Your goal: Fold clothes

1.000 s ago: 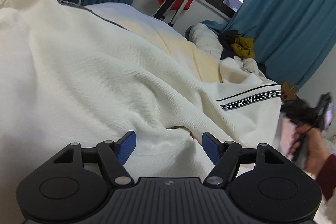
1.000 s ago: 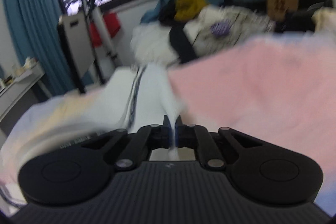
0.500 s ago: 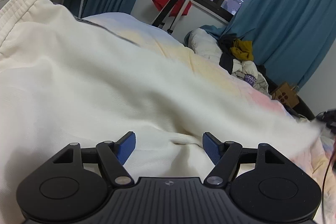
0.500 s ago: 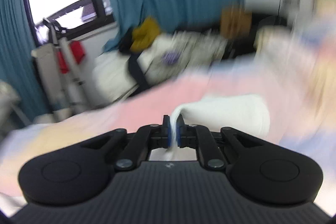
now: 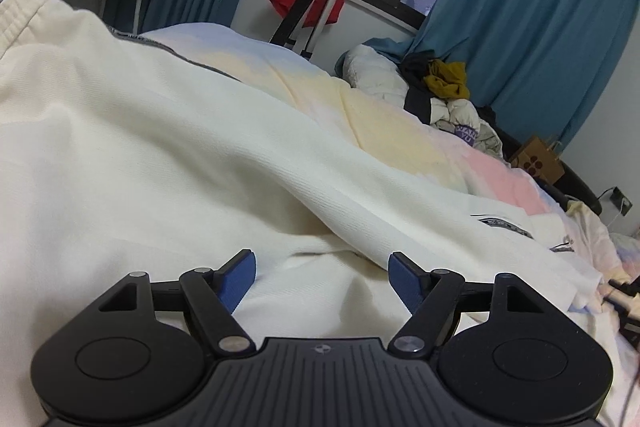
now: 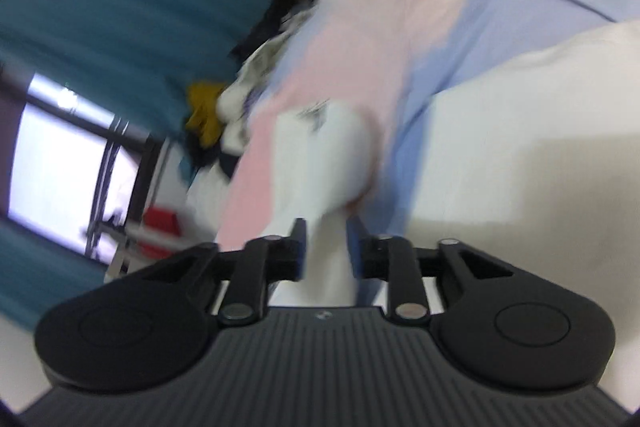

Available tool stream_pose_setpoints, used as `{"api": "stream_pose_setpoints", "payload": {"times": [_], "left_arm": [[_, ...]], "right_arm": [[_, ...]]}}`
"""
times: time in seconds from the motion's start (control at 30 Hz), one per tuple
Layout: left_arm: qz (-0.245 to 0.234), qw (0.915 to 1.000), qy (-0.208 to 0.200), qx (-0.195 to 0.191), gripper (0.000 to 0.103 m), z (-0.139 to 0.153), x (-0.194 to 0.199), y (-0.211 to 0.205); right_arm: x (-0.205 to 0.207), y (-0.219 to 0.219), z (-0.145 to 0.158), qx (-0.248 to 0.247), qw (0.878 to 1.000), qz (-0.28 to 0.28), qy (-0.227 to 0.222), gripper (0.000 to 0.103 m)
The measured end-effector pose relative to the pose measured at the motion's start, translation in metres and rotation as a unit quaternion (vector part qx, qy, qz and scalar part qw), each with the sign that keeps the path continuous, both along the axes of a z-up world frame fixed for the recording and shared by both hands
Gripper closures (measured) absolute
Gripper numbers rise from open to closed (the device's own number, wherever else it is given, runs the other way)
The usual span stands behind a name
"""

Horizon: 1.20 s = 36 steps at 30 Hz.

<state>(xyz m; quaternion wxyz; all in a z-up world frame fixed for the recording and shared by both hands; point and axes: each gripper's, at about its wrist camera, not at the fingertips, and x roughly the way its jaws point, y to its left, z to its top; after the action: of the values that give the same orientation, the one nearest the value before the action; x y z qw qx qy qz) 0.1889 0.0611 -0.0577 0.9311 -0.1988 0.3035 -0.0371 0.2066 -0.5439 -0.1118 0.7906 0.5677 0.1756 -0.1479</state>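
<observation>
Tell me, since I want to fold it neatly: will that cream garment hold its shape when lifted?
Probably not. The cream garment drapes in soft folds over the bed, so it looks floppy. The part between the right gripper fingers seems to bunch and sag, though that view is blurred. Its ribbed knit looks fairly thick, likely grippy.

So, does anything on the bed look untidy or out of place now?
Yes. The cream garment lies rumpled in thick folds, not flat. A heap of loose clothes is piled at the far end of the bed by the curtain.
</observation>
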Motion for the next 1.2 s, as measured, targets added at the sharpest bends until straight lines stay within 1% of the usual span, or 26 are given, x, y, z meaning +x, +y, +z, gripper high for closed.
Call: {"api": "stream_pose_setpoints", "payload": {"times": [0.1, 0.23, 0.3, 0.37, 0.47, 0.6, 0.63, 0.67, 0.7, 0.73, 0.8, 0.87, 0.9, 0.93, 0.97, 1.0, 1.07, 1.13, 1.17, 1.2], "left_arm": [[0.007, 0.9999, -0.004, -0.012, 0.028, 0.000, -0.005, -0.003], [0.014, 0.9993, 0.000, -0.034, 0.028, -0.004, -0.007, -0.002], [0.018, 0.9993, -0.001, -0.034, 0.028, -0.006, -0.005, -0.001], [0.020, 0.9993, 0.000, -0.031, 0.028, -0.008, -0.003, -0.003], [0.021, 0.9995, -0.001, -0.025, 0.028, -0.008, -0.003, -0.005], [0.013, 0.9997, -0.003, -0.022, 0.027, -0.011, -0.003, -0.009], [0.010, 0.9997, -0.003, -0.022, 0.027, -0.012, -0.003, -0.011], [0.008, 0.9998, -0.003, -0.021, 0.027, -0.012, -0.003, -0.012], [0.005, 0.9998, -0.003, -0.019, 0.027, -0.013, -0.004, -0.013], [0.002, 0.9998, -0.003, -0.017, 0.027, -0.014, -0.005, -0.015], [-0.003, 0.9998, -0.004, -0.017, 0.027, -0.015, -0.006, -0.017], [-0.008, 0.9998, -0.005, -0.018, 0.027, -0.016, -0.009, -0.017], [-0.010, 0.9997, -0.005, -0.020, 0.027, -0.016, -0.010, -0.017], [-0.012, 0.9997, -0.005, -0.023, 0.027, -0.017, -0.010, -0.017], [-0.013, 0.9996, -0.005, -0.026, 0.027, -0.017, -0.012, -0.016], [-0.014, 0.9995, -0.005, -0.029, 0.027, -0.017, -0.013, -0.016], [-0.014, 0.9992, -0.006, -0.037, 0.027, -0.017, -0.012, -0.014], [-0.014, 0.9990, -0.007, -0.042, 0.027, -0.018, -0.013, -0.012], [-0.014, 0.9989, -0.007, -0.045, 0.027, -0.019, -0.013, -0.011], [-0.014, 0.9988, -0.007, -0.047, 0.027, -0.019, -0.013, -0.010]], "right_arm": [[0.011, -0.018, -0.032, 0.057, 0.998, -0.019, -0.021, 0.072], [0.026, -0.041, -0.073, 0.130, 0.989, -0.043, -0.047, 0.073], [0.040, -0.037, -0.071, 0.110, 0.993, -0.021, -0.046, 0.075], [0.055, -0.034, -0.069, 0.091, 0.995, 0.001, -0.046, 0.073], [0.072, -0.029, -0.064, 0.085, 0.994, 0.017, -0.073, 0.071], [0.092, -0.024, -0.059, 0.073, 0.989, 0.051, -0.115, 0.049], [0.096, -0.022, -0.057, 0.070, 0.988, 0.056, -0.126, 0.046], [0.099, -0.020, -0.055, 0.065, 0.987, 0.061, -0.135, 0.038], [0.103, -0.016, -0.053, 0.057, 0.986, 0.067, -0.138, 0.035], [0.107, -0.013, -0.050, 0.047, 0.986, 0.074, -0.141, 0.026], [0.115, -0.002, -0.039, 0.008, 0.985, 0.093, -0.146, 0.015], [0.124, 0.009, -0.031, -0.030, 0.983, 0.110, -0.142, 0.013], [0.129, 0.010, -0.031, -0.036, 0.986, 0.109, -0.123, 0.015], [0.135, 0.010, -0.033, -0.031, 0.990, 0.100, -0.092, 0.014], [0.139, 0.010, -0.039, -0.019, 0.993, 0.090, -0.073, 0.013], [0.139, 0.009, -0.047, -0.004, 0.994, 0.082, -0.071, 0.016], [0.134, 0.012, -0.054, 0.006, 0.995, 0.067, -0.080, 0.016], [0.133, 0.013, -0.052, 0.003, 0.994, 0.061, -0.090, 0.014], [0.134, 0.013, -0.049, -0.001, 0.994, 0.056, -0.094, 0.018], [0.131, 0.013, -0.043, -0.022, 0.995, 0.045, -0.084, 0.023]]}}
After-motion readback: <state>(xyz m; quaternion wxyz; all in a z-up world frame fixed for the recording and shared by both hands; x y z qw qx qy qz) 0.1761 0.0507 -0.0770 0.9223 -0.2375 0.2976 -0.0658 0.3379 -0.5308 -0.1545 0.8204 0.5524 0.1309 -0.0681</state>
